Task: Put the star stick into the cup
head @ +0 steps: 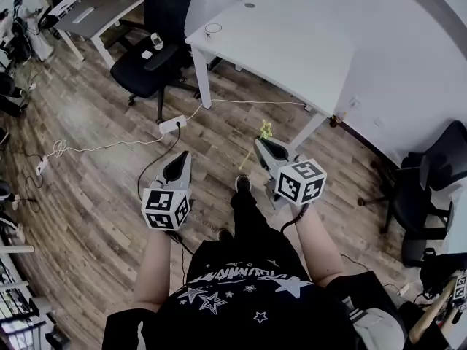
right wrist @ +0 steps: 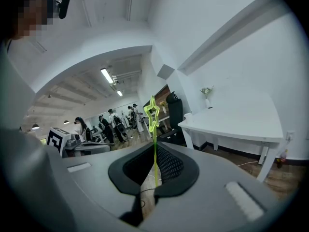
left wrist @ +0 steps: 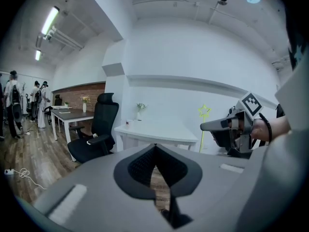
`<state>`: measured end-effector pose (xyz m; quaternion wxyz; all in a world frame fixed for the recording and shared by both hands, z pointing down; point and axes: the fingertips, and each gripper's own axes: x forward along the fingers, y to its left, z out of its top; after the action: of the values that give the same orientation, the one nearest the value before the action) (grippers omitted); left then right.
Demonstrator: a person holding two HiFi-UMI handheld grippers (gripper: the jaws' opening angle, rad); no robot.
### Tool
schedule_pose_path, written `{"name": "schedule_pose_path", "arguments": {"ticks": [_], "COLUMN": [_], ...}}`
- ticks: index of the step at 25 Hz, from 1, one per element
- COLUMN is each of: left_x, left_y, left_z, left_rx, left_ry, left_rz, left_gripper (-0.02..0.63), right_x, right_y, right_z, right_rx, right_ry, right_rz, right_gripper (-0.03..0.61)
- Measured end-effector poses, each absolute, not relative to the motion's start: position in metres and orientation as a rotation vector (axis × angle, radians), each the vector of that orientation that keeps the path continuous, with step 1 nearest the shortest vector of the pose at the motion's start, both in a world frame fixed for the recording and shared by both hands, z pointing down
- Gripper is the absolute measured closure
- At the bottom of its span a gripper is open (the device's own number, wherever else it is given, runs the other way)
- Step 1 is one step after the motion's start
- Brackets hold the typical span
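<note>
Star stick (right wrist: 154,151) juts star-first from the clamped jaws of my right gripper (head: 260,144), my left gripper (head: 182,157) has empty jaws together, and the cup (head: 213,29) sits far-left on the tabletop (head: 292,49).

The wood-plank floor (head: 109,195) at the middle of the head view lies open between the left hand-held gripper (head: 183,156), the right hand-held gripper (head: 261,143) and the white rectangular bench (head: 292,64) at upper centre; only a white power strip (head: 172,125) and its thin white cable (head: 109,146) cross it. The bench top is mostly bare, with a small pale round cup (head: 213,29) at its near left corner; a black office chair (head: 157,49) stands just left of that corner, crowding that side; the white wall (head: 416,71) closes the bench's right side. The thin yellow-green star stick (head: 264,130), clamped in the right hand-held gripper, juts ahead over the floor, apart from the bench.
</note>
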<state>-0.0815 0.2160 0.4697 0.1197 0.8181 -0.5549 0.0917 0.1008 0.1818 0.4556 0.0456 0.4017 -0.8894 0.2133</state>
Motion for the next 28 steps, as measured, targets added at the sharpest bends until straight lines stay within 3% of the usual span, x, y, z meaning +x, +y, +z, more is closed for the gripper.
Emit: {"name": "schedule_pose_path", "arguments": {"ticks": [28], "left_x": [-0.083], "left_y": [-0.063], "left_z": [0.458], "left_rx": [2.331], "left_ry": [-1.692], "left_rz": [0.29], "left_gripper": [0.611], "right_x": [0.078], "right_y": [-0.12], "right_z": [0.447], "right_rx": [1.045], "right_ry": [-2.8], "right_rz": [0.715], "right_gripper": [0.548]}}
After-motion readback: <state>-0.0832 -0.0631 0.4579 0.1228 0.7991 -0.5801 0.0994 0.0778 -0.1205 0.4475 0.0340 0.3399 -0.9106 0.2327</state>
